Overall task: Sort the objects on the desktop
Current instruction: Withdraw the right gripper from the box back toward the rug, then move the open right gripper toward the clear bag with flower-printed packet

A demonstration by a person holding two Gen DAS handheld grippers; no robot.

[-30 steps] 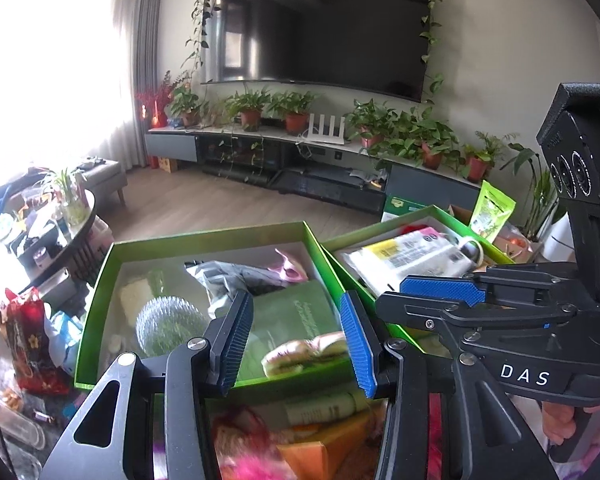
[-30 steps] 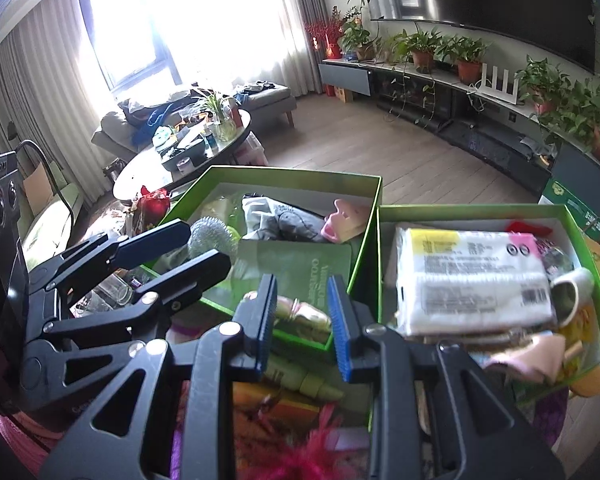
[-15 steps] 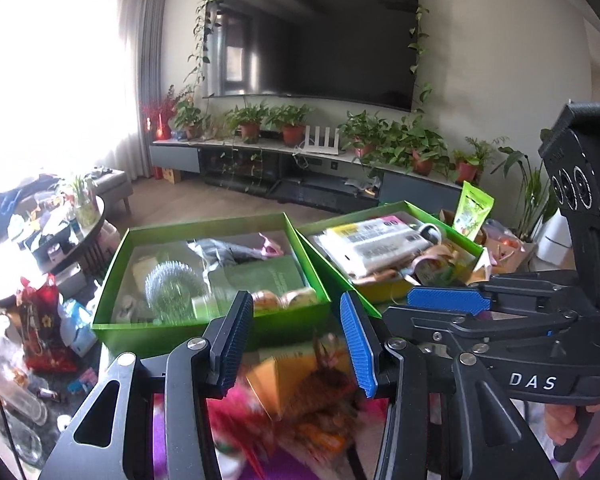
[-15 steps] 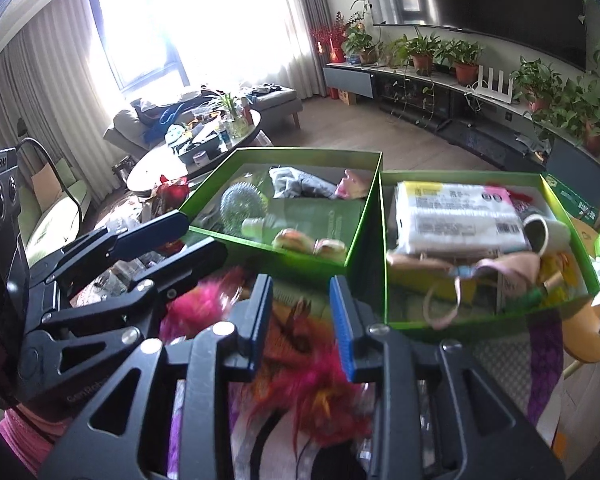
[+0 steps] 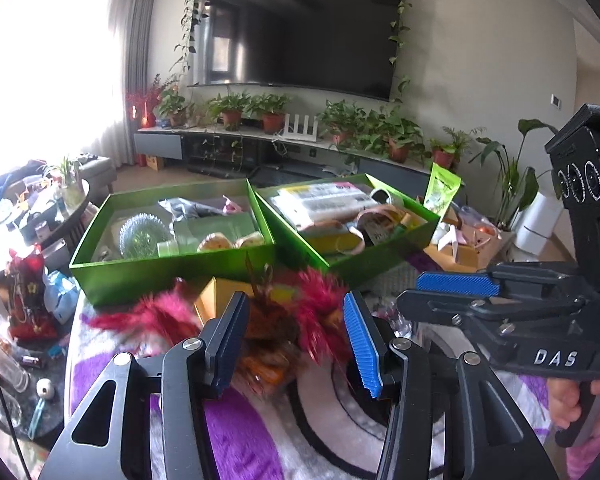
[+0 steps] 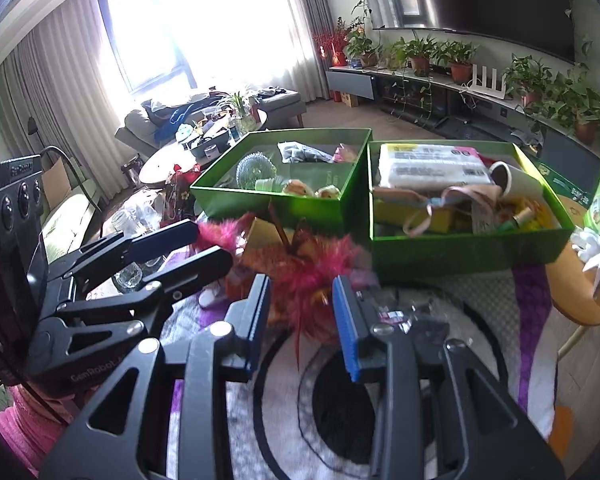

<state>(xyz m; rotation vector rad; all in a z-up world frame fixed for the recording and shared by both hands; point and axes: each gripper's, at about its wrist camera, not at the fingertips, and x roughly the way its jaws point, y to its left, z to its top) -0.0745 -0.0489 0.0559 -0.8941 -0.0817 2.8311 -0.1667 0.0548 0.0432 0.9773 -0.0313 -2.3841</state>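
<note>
Two green boxes stand side by side on a purple-and-white cloth. The left box (image 5: 172, 268) (image 6: 268, 204) holds a steel scourer (image 5: 140, 236) and a green booklet. A white pack (image 5: 324, 200) and a mug sit in the right box (image 5: 380, 260) (image 6: 460, 248). In front of them lies a pink-red feather toy (image 5: 312, 292) (image 6: 312, 268) on an orange box (image 5: 216, 296). My left gripper (image 5: 296, 332) (image 6: 204, 244) and right gripper (image 6: 300, 304) (image 5: 428, 294) hover side by side just short of the toy. Both sets of jaws are opening, with nothing pressed between the pads.
A cluttered round coffee table (image 5: 40, 216) stands at the left, with a red pouch (image 5: 28, 296) and a blue clothespin (image 5: 36, 420) near it. Right of the boxes are a cardboard box (image 5: 472, 248) and a green packet (image 5: 440, 192). A TV bench with potted plants lines the far wall.
Both grippers have drawn back together from over the green boxes. The boxes now lie farther off and the feather toy has come into view before the fingertips. Both jaws stand slightly wider.
</note>
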